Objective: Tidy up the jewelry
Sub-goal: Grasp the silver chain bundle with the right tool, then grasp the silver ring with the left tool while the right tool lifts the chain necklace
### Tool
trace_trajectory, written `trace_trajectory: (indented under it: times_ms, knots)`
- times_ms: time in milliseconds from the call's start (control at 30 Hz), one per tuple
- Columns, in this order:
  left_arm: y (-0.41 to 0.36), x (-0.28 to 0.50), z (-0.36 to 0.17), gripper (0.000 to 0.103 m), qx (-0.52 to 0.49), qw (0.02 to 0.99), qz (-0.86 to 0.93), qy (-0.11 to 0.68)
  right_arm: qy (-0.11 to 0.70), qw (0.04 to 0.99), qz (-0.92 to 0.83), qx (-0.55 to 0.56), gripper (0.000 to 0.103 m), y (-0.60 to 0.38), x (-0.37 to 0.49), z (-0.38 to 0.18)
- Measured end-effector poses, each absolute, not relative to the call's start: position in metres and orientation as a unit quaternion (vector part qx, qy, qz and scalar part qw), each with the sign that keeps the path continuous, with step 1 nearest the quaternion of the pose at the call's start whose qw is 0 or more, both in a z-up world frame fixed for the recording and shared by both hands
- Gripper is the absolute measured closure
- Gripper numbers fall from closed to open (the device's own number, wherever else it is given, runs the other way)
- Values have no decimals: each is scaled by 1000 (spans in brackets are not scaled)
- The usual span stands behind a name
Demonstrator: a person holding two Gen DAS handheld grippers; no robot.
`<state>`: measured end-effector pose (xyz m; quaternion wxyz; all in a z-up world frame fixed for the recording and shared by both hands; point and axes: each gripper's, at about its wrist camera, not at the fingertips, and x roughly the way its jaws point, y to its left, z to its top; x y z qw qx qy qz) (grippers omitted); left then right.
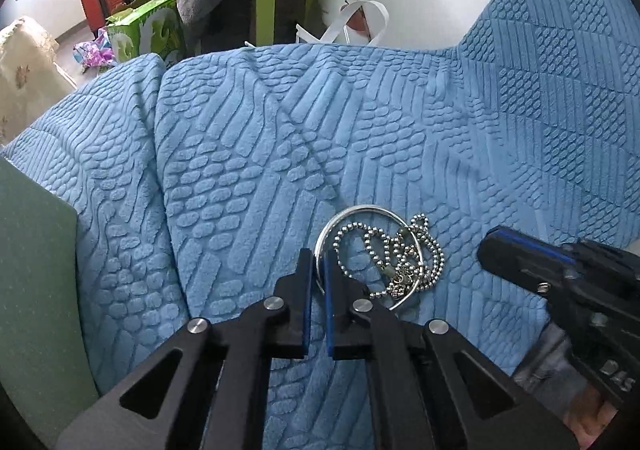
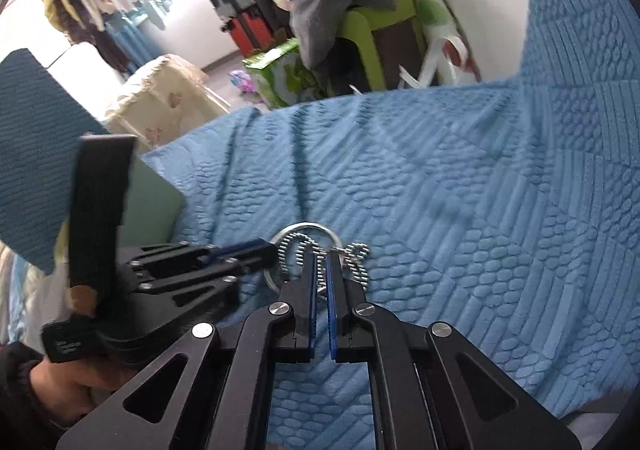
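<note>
— Where is the jewelry right now?

— In one tangled pile on the blue blanket (image 1: pixel 248 154): a silver bangle (image 1: pixel 360 210) with a bead chain (image 1: pixel 434 250) looped through and over it. The green board (image 1: pixel 36 290) stands well apart, off at the left edge.

— And the two tools?

— The left gripper (image 1: pixel 319 270) has its fingers pinched onto the near rim of the bangle; in the left wrist view the thin hoop runs right between the blue pads, with almost no gap left. The right gripper (image 2: pixel 321 270) is closed as well, and in its own view the beads cross between its tips, so it looks clamped on the chain, though the blur there keeps me from being sure how firm that hold is.

— So which step is this?

— I'd judge it as the untangling: one piece held in each tool, ready to be separated before anything gets sorted.

— What does the next move need?

— Probably a slow pull apart, bangle one way and chain the other, lifting a little so the beads slide out through the hoop instead of dragging on the textured blanket. The clasp cluster (image 1: pixel 402 278) near the rim looks likely to snag, so the pull should ease off if the chain goes taut.
</note>
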<state>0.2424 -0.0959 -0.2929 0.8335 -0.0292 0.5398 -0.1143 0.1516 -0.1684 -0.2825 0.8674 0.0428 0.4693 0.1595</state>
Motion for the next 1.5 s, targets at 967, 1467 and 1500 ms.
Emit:
trace_trajectory:
  times_ms: [967,1467,1500]
  knots:
    - [-32,184,-237,103,-96,858,-94,496,498,853,152,-36,71,-139,166,-312]
    - [-42,168,-276,72,-83,834,-138,528,479,858,159,-96,98,-121,158,-318]
    - [-44,168,-275,71,-80,835,-142,525,480,858,159,-90,98,-123,158,-318]
